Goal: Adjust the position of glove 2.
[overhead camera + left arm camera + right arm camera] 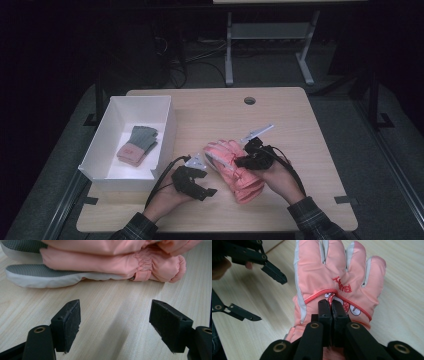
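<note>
We see a puffy pink padded glove [234,170] lying flat near the middle of the pale wood-grain tabletop [300,130], its grey mesh palm edged in white. The right claw [331,307] pinches the quilted back of the glove, jaws nearly together. At the glove's 9 o'clock, the left claw [115,322] gapes wide over bare wood. A knitted grey-and-pink glove [137,145] rests in the white box [165,135].
</note>
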Action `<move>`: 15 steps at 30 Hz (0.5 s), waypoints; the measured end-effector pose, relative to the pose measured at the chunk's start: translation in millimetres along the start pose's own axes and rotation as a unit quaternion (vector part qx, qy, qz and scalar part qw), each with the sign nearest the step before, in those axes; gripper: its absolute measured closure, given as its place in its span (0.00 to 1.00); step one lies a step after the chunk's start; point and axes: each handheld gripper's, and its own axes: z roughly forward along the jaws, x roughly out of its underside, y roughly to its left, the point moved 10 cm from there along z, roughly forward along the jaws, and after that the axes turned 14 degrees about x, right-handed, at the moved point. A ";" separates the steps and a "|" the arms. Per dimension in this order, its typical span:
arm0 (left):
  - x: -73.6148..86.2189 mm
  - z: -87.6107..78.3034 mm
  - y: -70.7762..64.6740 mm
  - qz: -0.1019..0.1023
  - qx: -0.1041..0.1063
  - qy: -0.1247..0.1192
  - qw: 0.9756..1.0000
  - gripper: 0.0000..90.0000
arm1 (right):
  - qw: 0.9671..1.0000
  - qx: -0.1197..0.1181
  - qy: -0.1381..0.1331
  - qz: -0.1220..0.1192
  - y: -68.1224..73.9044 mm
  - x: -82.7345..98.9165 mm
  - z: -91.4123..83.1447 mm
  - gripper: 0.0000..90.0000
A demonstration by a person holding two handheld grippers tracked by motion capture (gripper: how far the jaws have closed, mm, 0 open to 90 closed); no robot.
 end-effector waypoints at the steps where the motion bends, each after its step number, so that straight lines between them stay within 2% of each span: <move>1: 0.0 0.0 0.0 0.000 0.000 0.000 1.000 0.28 | 1.000 0.001 0.001 -0.004 0.7 0.4 2.5 0.98; 3: -1.0 1.0 -0.8 -0.005 0.001 -0.006 1.000 0.28 | 1.000 0.004 0.004 -0.004 1.1 0.7 4.1 0.98; 4: -2.0 2.3 -1.6 -0.009 0.000 -0.013 1.000 0.28 | 1.000 0.004 0.017 0.001 1.8 2.9 7.1 0.97; 8: -1.1 2.3 -1.2 -0.005 -0.001 -0.006 1.000 0.28 | 1.000 0.001 0.019 0.002 0.1 5.3 11.2 0.95; 9: -1.2 2.3 -1.2 -0.004 -0.002 -0.007 1.000 0.28 | 1.000 -0.002 0.016 0.007 -0.5 4.9 10.3 0.92; 10: -1.7 1.6 -0.3 0.000 -0.007 -0.010 1.000 0.29 | 1.000 -0.010 -0.001 0.007 -2.0 2.7 5.5 0.83; 11: -1.7 1.6 -0.3 0.000 -0.007 -0.010 1.000 0.31 | 1.000 -0.010 -0.001 0.007 -2.0 2.7 5.5 0.83; 12: -2.6 0.3 0.8 0.004 -0.012 -0.017 1.000 0.33 | 1.000 -0.013 -0.024 0.005 -4.4 -0.7 -2.2 0.80; 13: -2.6 0.3 0.8 0.004 -0.012 -0.017 1.000 0.35 | 1.000 -0.013 -0.024 0.005 -4.4 -0.7 -2.2 0.80; 15: -3.9 -1.4 1.6 0.005 -0.015 -0.025 1.000 0.37 | 0.999 -0.016 -0.046 0.011 -6.9 -4.7 -12.4 0.76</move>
